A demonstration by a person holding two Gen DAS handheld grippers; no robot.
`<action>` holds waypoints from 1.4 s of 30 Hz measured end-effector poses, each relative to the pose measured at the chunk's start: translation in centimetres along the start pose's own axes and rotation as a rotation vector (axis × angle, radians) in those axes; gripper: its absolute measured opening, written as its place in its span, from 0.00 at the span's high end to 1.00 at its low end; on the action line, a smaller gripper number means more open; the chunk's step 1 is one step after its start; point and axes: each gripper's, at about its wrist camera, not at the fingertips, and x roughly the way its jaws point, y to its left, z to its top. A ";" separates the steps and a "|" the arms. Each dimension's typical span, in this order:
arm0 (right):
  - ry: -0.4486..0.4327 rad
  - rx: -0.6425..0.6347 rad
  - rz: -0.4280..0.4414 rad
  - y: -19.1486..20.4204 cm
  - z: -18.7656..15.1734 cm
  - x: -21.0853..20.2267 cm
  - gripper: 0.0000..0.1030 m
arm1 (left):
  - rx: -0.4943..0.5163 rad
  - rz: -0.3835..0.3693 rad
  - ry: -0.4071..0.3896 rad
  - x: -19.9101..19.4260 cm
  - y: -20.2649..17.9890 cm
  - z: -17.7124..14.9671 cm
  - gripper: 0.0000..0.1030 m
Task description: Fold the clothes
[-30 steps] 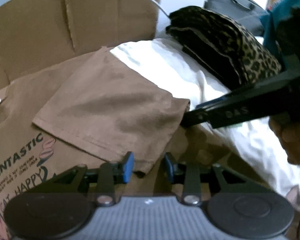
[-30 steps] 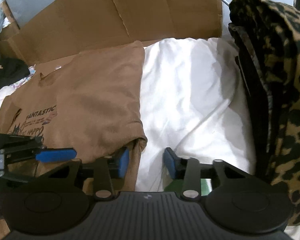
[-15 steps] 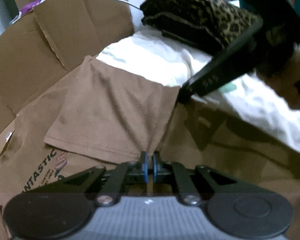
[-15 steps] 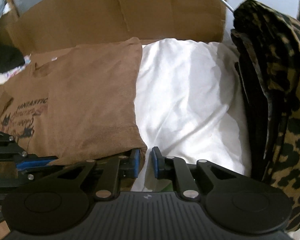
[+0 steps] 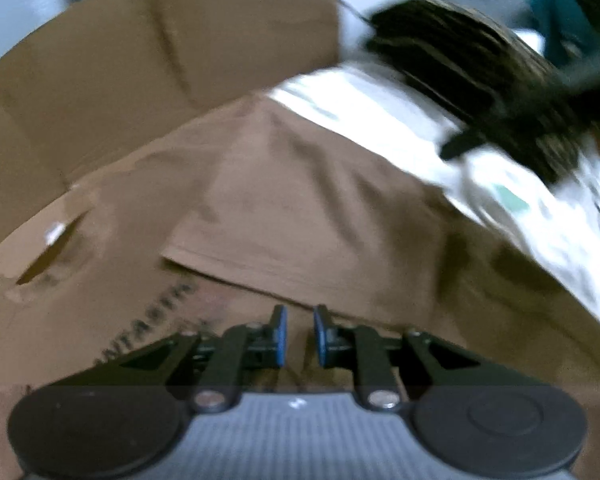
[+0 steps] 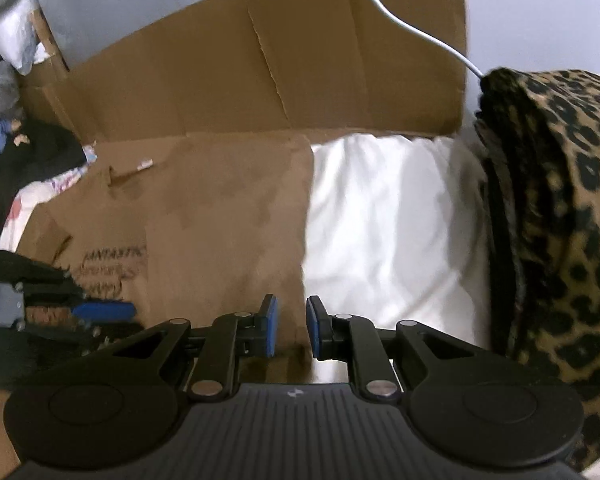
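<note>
Left wrist: brown T-shirt (image 5: 300,216) mid-frame, one side flap folded over | left gripper (image 5: 299,336) and right gripper (image 6: 288,326) both parted, grasping nothing | step: sideways fold laid; next needs another edge gripped.

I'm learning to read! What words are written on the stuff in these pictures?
"FANTASTIC": printed in dark capitals on the brown T-shirt, readable in the right wrist view at.
Two smaller printed lines below it on the shirt: too blurred to read.
The same print in the left wrist view: smeared by motion, not readable.
No other readable text.
</note>
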 end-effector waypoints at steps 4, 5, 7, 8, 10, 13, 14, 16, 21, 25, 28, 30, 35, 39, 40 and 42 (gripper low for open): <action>0.013 0.016 0.007 0.5 0.1 1.4 0.80 | -0.063 0.038 -0.044 1.0 2.4 1.7 0.84; 0.019 0.016 0.009 0.6 0.0 1.7 0.80 | -0.080 0.040 -0.053 1.4 3.0 2.1 0.84; 0.029 0.014 0.011 0.7 -0.2 2.2 0.80 | -0.119 0.026 -0.053 2.4 3.9 2.7 0.84; 0.035 0.014 0.014 0.7 -0.4 2.4 0.80 | -0.139 0.017 -0.051 2.9 4.4 3.0 0.84; 0.052 0.011 0.011 0.6 -0.8 2.8 0.80 | -0.159 0.023 -0.031 3.9 5.0 3.0 0.84; 0.082 -0.003 0.000 0.5 -1.3 3.5 0.80 | -0.198 0.040 -0.001 4.9 5.4 2.6 0.84; 0.090 -0.002 -0.005 0.3 -1.5 3.6 0.81 | -0.211 0.040 -0.004 5.0 5.6 2.5 0.85; 0.102 -0.002 -0.008 0.2 -1.9 3.7 0.81 | -0.223 0.049 -0.009 5.0 5.9 2.5 0.87; 0.147 -0.013 -0.013 0.3 -2.9 3.4 0.81 | -0.234 0.099 0.013 3.7 6.3 2.5 0.87; 0.184 0.015 0.015 0.5 -2.6 2.1 0.80 | -0.260 0.112 0.032 1.2 7.9 2.2 0.84; 0.184 0.043 0.035 0.9 -1.8 0.7 0.78 | -0.287 0.124 0.041 -1.4 9.0 1.5 0.80; 0.176 0.062 0.032 1.4 -1.1 -0.4 0.75 | -0.311 0.134 0.048 -3.3 9.7 0.6 0.78; 0.149 0.111 0.007 3.0 0.9 -3.3 0.57 | -0.407 0.188 0.050 -8.9 11.2 -2.0 0.63; 0.128 0.151 -0.012 4.4 2.5 -5.7 0.53 | -0.479 0.220 0.036 -13.9 12.4 -4.2 0.59; 0.123 0.160 -0.017 4.7 2.9 -6.3 0.51 | -0.478 0.231 0.035 -15.2 12.7 -4.6 0.58; 0.112 0.180 -0.027 5.3 3.7 -7.5 0.45 | -0.491 0.249 0.018 -17.9 13.5 -5.1 0.53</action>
